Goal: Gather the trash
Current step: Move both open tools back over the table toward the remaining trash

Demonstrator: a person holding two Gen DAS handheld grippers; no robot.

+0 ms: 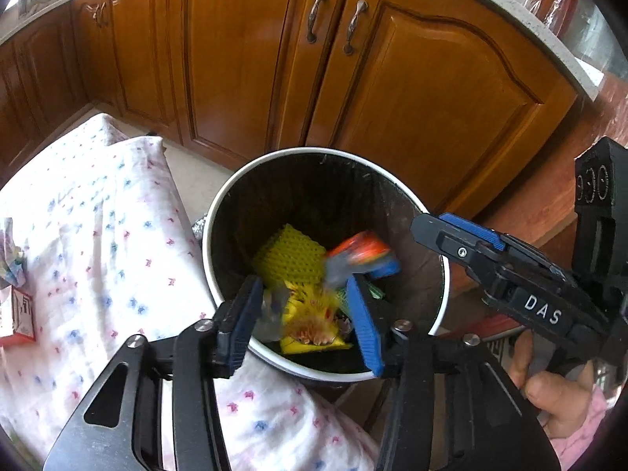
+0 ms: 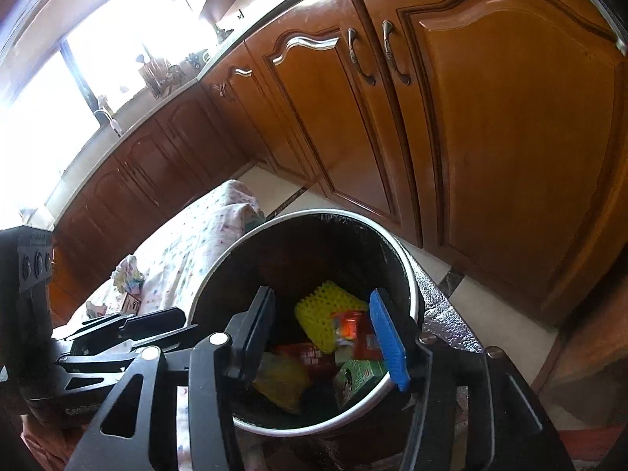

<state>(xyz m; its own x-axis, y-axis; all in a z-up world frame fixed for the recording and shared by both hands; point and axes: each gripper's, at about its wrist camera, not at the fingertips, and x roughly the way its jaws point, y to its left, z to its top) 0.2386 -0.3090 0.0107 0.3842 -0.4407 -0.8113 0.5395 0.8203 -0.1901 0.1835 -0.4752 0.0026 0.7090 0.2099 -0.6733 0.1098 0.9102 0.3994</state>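
By wooden cabinets [image 2: 510, 125], both tongs gape empty over the bin [image 1: 219, 212]; the right gripper [image 1: 467, 235], perhaps blurred, reads "DAS".

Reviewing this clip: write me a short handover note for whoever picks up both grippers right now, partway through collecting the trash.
Left gripper: open, empty, above the trash bin.
Right gripper: open, empty, also above the bin.
In the bin: a yellow mesh sponge, an orange and blue packet that is motion-blurred and seems to be falling, a yellow wrapper, a red packet and a green carton.
Left to do: a crumpled wrapper and a red and white box lie on the floral cloth beside the bin. Other leftovers may be out of view.
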